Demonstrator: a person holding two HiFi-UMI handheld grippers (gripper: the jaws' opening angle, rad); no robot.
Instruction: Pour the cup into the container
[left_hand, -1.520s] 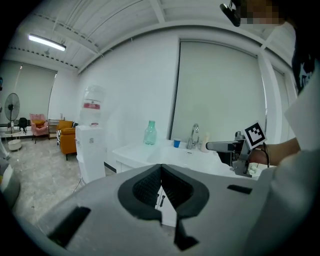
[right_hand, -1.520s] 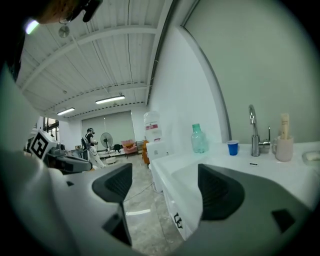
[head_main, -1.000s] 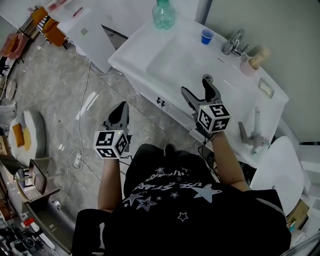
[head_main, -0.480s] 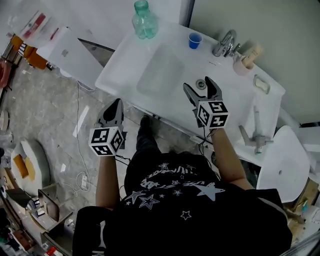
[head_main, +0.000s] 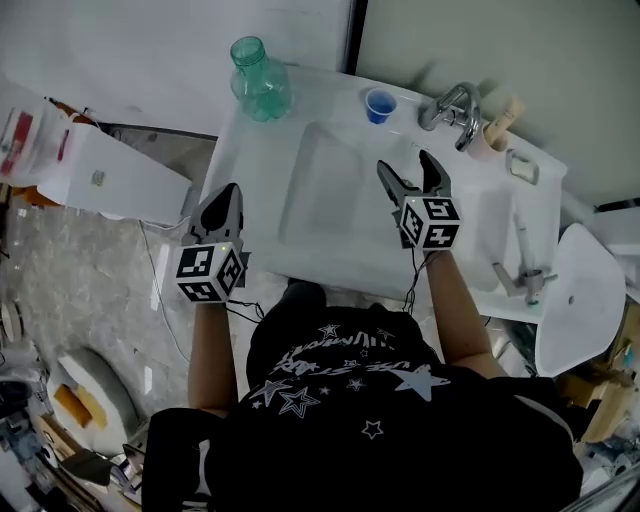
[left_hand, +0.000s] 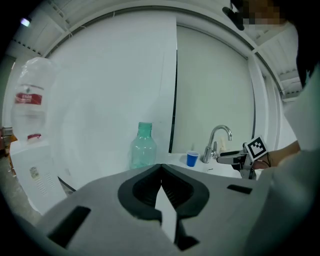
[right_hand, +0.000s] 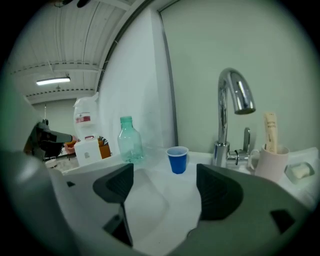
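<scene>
A small blue cup stands upright on the back rim of the white sink, left of the tap. A green-tinted clear bottle stands at the sink's back left corner. My right gripper hangs open over the basin, pointing at the cup, with nothing between its jaws. My left gripper is shut and empty at the sink's front left edge.
A chrome tap rises behind the basin. A pale mug holding a tube and a soap dish sit to its right. A white box stands on the floor to the left.
The view has swung so the sink lies straight ahead. Both grippers moved forward toward it; the right one now hangs over the basin, nearer the cup.
</scene>
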